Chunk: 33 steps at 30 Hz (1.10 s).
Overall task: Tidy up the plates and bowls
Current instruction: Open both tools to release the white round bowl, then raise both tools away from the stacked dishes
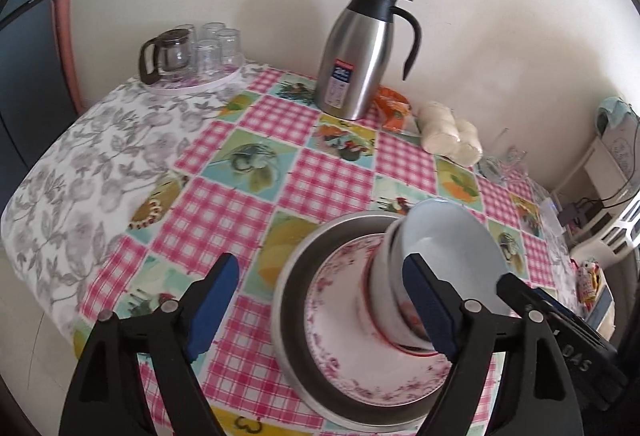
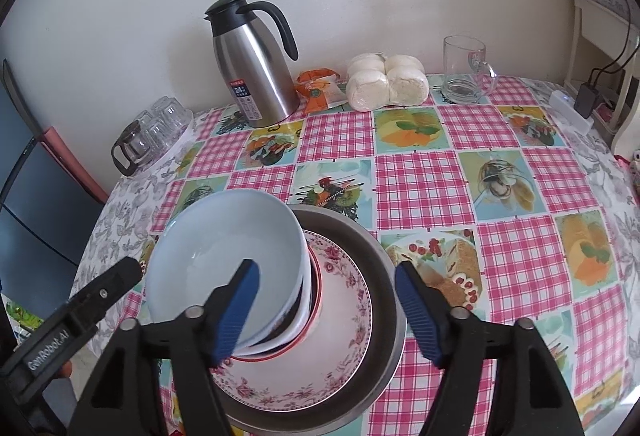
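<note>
My left gripper (image 1: 320,300) hangs low over the desk (image 1: 224,172) with its jaws spread wide and nothing between them. One blue pad sits just in front of the bowl stack (image 1: 424,260), but I cannot tell whether it touches. My right gripper (image 2: 326,310) is spread as well and holds nothing. Its left pad overlaps the mouth of the top white bowl (image 2: 224,256) in the picture, while its right pad stands clear over the tablecloth beyond the metal basin (image 2: 384,264).

The task's pieces are already gathered into one pile at the near edge of the desk. The metal basin sits at the bottom, the floral plate (image 2: 344,368) lies inside it, and the nested bowls stand on the plate. Wide under narrow makes sense, since each piece is cradled by the one below.

The bowls lean toward my left side, so I judge the pile is not yet settled. Both grippers flank it, I think, to steady or straighten it. The steel jug (image 1: 360,52), the buns (image 2: 384,82) and the glass mug (image 2: 466,70) stand well apart by the wall, out of the way.
</note>
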Motion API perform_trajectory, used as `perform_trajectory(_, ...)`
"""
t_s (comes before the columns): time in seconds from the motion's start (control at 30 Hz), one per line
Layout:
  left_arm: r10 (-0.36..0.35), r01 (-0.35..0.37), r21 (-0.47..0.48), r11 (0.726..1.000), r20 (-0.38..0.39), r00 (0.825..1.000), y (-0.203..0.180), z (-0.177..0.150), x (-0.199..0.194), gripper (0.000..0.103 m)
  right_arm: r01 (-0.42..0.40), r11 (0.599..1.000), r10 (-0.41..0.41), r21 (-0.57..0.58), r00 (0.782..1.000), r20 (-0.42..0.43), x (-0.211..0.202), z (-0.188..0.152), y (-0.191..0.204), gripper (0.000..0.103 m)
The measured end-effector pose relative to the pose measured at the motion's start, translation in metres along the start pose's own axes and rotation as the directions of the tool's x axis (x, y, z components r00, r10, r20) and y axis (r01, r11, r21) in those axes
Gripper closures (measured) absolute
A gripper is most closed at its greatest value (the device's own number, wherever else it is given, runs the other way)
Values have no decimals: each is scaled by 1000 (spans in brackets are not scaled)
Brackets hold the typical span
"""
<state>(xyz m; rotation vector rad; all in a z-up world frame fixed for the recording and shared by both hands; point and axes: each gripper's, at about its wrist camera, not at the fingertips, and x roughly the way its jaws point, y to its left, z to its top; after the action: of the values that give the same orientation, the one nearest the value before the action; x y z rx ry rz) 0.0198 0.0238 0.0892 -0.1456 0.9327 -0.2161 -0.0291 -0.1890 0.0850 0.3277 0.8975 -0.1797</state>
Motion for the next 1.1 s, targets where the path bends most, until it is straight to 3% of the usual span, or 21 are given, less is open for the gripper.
perform_trajectory(0.07,14,-14,-12,1000,8,1000,4,-3,-2,8,-8,1000,8,3,1000,7,-3,-4,-2,17)
perform_trajectory(0.13,30,-30,-19,999,9,1000,7,-7,-3,7,-7,1000,7,-1,1000,14,-4,-7,-2,5)
perform_trajectory(0.2,41,-41,-18,999,0,999,8,-12,-4,7,-3,1000,3,-8,1000,19,-6,-12,-2,0)
perform_trajectory(0.63,93,-87,71,994,-84,992,-7,-49,2,6,14,1000,-13,-27,1000,20,-19,-38,-13,0)
perform_trajectory(0.87,102,-96,47,994,-140,985,-4,-62,7,6,77,995,-79,-67,996,-31,-12,-54,-18,0)
perform_trajectory(1.0,65,-66,-1,998,-162,985,1,-68,6,6,101,990,-108,-96,992,-67,-7,-63,-20,0)
perform_trajectory(1.1,113,-115,-3,993,-191,975,3,-72,8,6,115,986,-127,-119,987,-101,-1,-70,-21,0)
